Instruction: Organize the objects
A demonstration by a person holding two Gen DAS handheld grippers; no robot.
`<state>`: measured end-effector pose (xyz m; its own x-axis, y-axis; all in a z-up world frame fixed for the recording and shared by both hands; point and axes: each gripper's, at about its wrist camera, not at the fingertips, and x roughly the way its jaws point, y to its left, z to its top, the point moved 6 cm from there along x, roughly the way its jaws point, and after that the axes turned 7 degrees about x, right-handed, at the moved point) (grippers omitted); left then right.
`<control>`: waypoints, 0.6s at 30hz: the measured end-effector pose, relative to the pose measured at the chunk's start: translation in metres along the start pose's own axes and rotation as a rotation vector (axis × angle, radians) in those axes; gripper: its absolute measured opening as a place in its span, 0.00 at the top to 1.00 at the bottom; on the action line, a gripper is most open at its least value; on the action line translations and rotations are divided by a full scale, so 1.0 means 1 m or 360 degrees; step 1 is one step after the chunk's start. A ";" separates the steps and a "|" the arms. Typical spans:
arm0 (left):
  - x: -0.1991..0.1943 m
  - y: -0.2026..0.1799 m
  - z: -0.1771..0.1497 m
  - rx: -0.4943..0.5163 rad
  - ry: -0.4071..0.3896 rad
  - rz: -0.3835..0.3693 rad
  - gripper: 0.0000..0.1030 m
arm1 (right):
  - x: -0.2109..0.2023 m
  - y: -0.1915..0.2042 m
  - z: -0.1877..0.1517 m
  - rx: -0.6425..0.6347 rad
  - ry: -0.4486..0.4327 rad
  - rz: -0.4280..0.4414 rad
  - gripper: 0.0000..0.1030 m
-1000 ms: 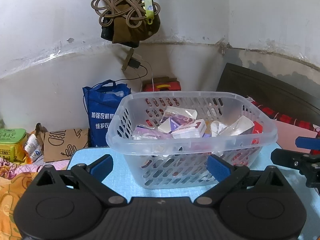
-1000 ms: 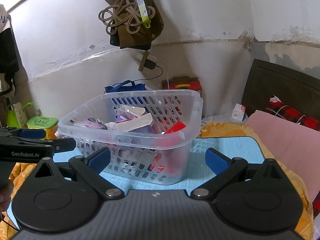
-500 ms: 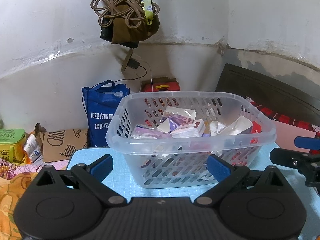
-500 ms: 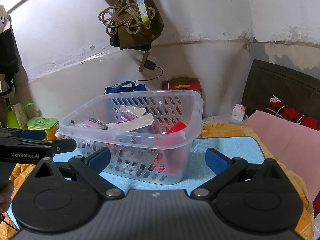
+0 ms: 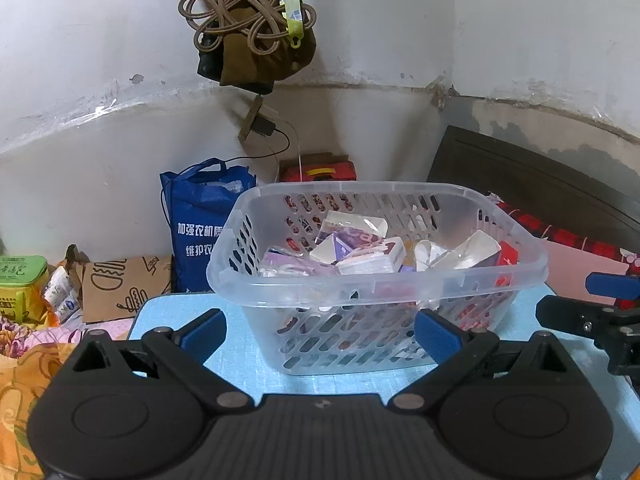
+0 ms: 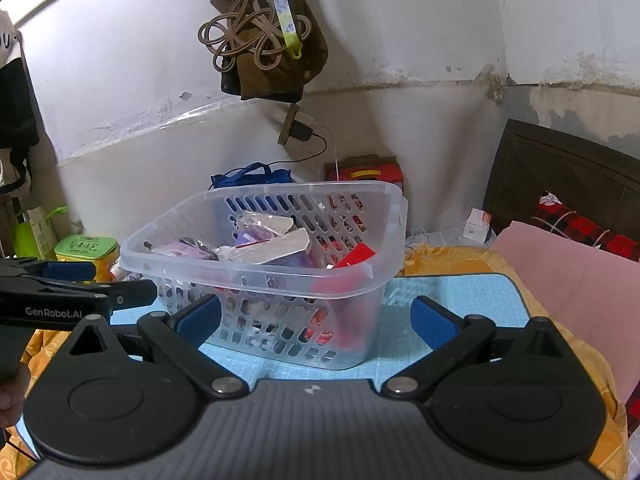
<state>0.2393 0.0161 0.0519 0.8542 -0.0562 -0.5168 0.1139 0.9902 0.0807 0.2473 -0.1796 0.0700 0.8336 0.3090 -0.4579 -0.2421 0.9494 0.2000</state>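
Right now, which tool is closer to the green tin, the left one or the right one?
Left. The green tin lies off to the left of the left tool. The right tool is by the other end of the basket, farther away.

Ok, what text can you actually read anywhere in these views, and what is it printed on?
"GenRobot.AI": side of the left tool.
"加强农机", "维护农", both cut off by the basket: blue bag.
Green tin: characters too blurred.
Packets in the basket: print too small.

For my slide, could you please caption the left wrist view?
Open left tool faces a clear basket of packets on a blue mat.
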 end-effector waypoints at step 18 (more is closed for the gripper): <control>0.001 -0.002 -0.001 -0.0001 0.0003 -0.0003 0.02 | 0.000 0.002 0.000 0.0002 0.0003 -0.0003 0.00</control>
<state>0.2394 0.0139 0.0507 0.8530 -0.0580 -0.5187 0.1153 0.9902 0.0790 0.2464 -0.1777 0.0705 0.8332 0.3071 -0.4598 -0.2398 0.9500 0.2001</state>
